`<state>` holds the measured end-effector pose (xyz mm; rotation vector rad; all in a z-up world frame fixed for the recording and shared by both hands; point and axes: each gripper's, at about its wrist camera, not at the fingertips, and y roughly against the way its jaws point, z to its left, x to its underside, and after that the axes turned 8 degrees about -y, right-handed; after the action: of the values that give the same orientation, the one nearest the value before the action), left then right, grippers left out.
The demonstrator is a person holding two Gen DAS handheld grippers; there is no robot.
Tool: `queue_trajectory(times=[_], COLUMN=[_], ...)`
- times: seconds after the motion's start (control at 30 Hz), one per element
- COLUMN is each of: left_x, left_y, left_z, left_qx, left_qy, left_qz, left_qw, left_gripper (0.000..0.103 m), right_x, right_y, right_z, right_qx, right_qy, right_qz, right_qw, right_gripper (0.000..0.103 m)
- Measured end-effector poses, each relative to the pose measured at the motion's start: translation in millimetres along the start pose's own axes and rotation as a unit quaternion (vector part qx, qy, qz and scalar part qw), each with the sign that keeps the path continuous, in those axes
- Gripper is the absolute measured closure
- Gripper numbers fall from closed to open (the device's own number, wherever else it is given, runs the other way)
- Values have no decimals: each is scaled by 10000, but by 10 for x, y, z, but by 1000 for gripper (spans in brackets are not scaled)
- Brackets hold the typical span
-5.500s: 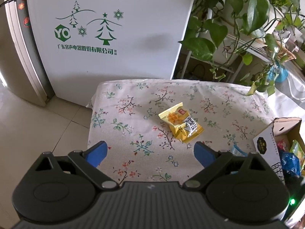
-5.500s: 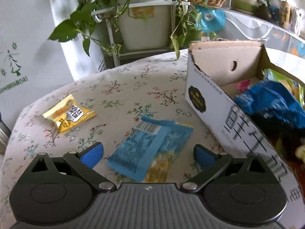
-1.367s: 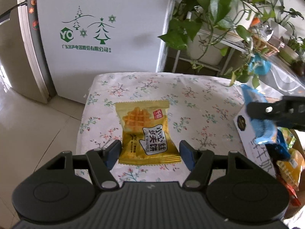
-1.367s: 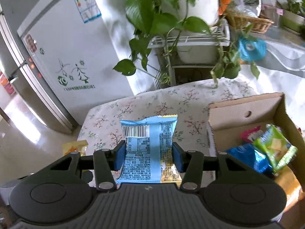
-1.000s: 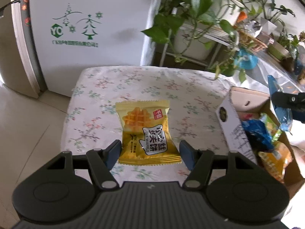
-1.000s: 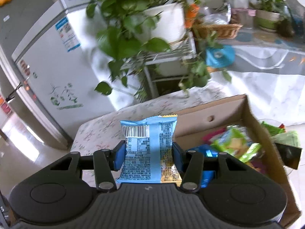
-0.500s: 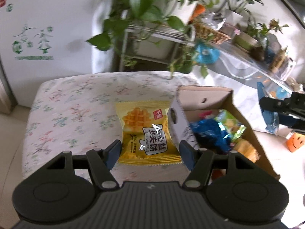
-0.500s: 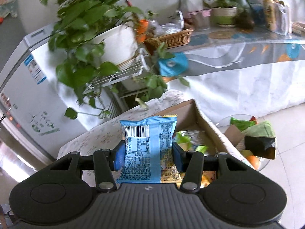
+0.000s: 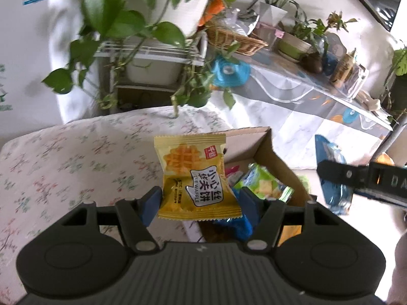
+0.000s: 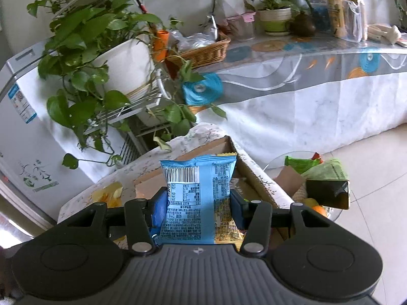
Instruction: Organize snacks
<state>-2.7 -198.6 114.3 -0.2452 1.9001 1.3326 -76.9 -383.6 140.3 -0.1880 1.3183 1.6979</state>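
My left gripper (image 9: 201, 204) is shut on a yellow waffle packet (image 9: 194, 175) and holds it in the air over the near end of the open cardboard box (image 9: 264, 150). The box holds several snack packets, among them a green one (image 9: 264, 185). My right gripper (image 10: 197, 207) is shut on a blue snack packet (image 10: 199, 198), also held above the box (image 10: 254, 172). In the left wrist view the right gripper and its blue packet (image 9: 333, 178) hang past the box's right side.
The box sits at the right end of a table with a floral cloth (image 9: 76, 157). Potted vines on a white rack (image 9: 152, 50) stand behind it. A long covered counter (image 10: 318, 76) runs to the right. A low glass table with clutter (image 10: 318, 178) stands beside the box.
Both grippers picked their packets off the cloth and lifted them. They have since swung right, and now hold them over the box.
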Motion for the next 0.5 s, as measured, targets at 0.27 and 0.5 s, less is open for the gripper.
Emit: queue_trajectory(times=[0.27,0.5], left_x=[-123,-157], left_y=[-269,-421], left_z=[-97,-131], left_qx=[59,-29], left_qy=[-95,-155], left_qz=[97,190], left_qw=[9999,9997], left_gripper=[39,40], right_x=[0,-8], right_y=[-52,-168], right_z=[-2,-13], right_qx=[150,416], right_qy=[-58,-134], right_qz=[37,97], right_qw=[9999,9990], right_gripper=[46,46])
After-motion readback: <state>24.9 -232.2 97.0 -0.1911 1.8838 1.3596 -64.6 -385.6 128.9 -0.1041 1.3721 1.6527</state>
